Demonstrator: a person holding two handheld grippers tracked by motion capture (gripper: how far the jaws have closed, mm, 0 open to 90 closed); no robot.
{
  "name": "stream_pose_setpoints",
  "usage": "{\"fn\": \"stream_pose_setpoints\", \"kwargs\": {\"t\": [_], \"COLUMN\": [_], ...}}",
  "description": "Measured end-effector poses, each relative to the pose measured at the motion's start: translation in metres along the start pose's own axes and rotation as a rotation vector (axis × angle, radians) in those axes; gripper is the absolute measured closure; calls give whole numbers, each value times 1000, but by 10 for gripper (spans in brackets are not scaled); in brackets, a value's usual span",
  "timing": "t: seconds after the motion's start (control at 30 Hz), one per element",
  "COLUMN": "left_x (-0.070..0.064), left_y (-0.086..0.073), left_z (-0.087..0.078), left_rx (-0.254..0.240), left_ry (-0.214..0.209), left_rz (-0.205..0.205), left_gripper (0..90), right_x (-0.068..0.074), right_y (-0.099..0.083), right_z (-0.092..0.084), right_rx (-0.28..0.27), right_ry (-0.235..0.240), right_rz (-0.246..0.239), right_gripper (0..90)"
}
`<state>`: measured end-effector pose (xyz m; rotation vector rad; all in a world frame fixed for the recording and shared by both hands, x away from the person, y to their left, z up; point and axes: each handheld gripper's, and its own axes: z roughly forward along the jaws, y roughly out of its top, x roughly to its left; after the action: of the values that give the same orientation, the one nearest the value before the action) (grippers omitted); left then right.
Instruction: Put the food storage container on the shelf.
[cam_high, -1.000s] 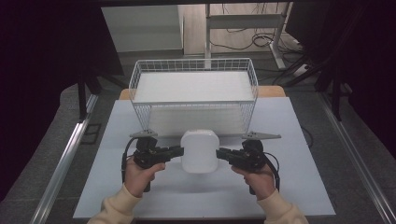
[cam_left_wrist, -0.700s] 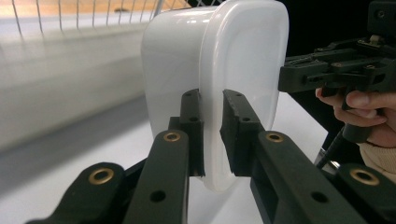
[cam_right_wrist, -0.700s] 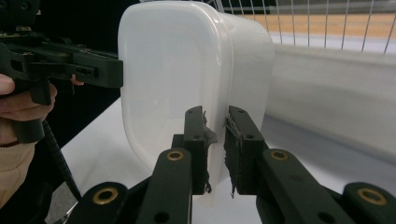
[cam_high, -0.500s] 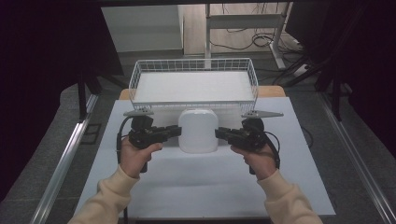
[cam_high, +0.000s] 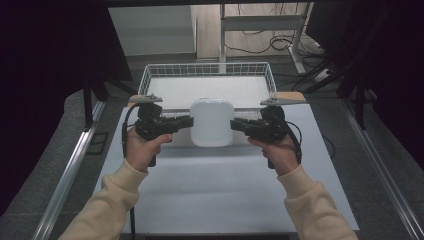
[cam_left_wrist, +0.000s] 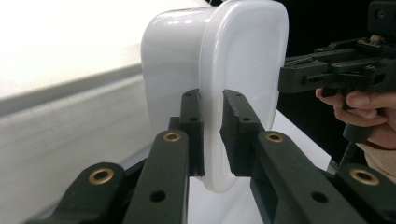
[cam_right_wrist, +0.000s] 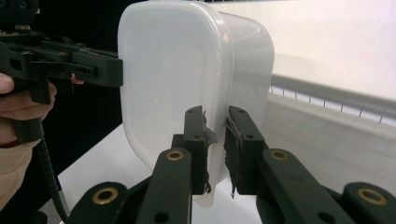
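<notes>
A white plastic container (cam_high: 211, 121) with rounded corners hangs in the air between both grippers, just in front of the wire basket (cam_high: 150, 75). My left gripper (cam_high: 188, 121) is shut on the container's left rim, and my right gripper (cam_high: 234, 123) is shut on its right rim. In the left gripper view the container (cam_left_wrist: 219, 84) has its rim pinched between the two black pads (cam_left_wrist: 192, 130). The right gripper view has the same container (cam_right_wrist: 187, 79) with its rim clamped between the fingers (cam_right_wrist: 238, 149), and the left gripper (cam_right_wrist: 107, 70) grips the far side.
The white wire basket stands at the back of the white table sheet (cam_high: 220, 195), its floor bare. Metal rails (cam_high: 70, 170) run along both sides of the table. Cables and desk legs (cam_high: 260, 30) lie on the floor beyond.
Both grippers have lifted the container together and carried it forward toward the basket; it now sits higher and nearer the basket's front wall.
</notes>
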<state>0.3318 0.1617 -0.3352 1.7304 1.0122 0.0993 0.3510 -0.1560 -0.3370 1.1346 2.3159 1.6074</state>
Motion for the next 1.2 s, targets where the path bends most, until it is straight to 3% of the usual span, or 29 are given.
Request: {"fn": "stream_pose_setpoints", "kwargs": {"t": [0.43,0.7,1.2], "left_x": [8,12,34], "left_y": [36,50,86], "left_z": [-8,-10,-3], "left_rx": [-21,-20,29], "left_ry": [-15,-14,-41], "left_rz": [1,-6,-47], "left_gripper": [799,800,800], "right_x": [-1,-1,-18], "right_y": [40,57,89], "right_z": [1,3,13], "right_rx": [-9,1,23], "right_ry": [3,2,26], "right_rz": [-7,-6,49], "right_gripper": [794,794,796]}}
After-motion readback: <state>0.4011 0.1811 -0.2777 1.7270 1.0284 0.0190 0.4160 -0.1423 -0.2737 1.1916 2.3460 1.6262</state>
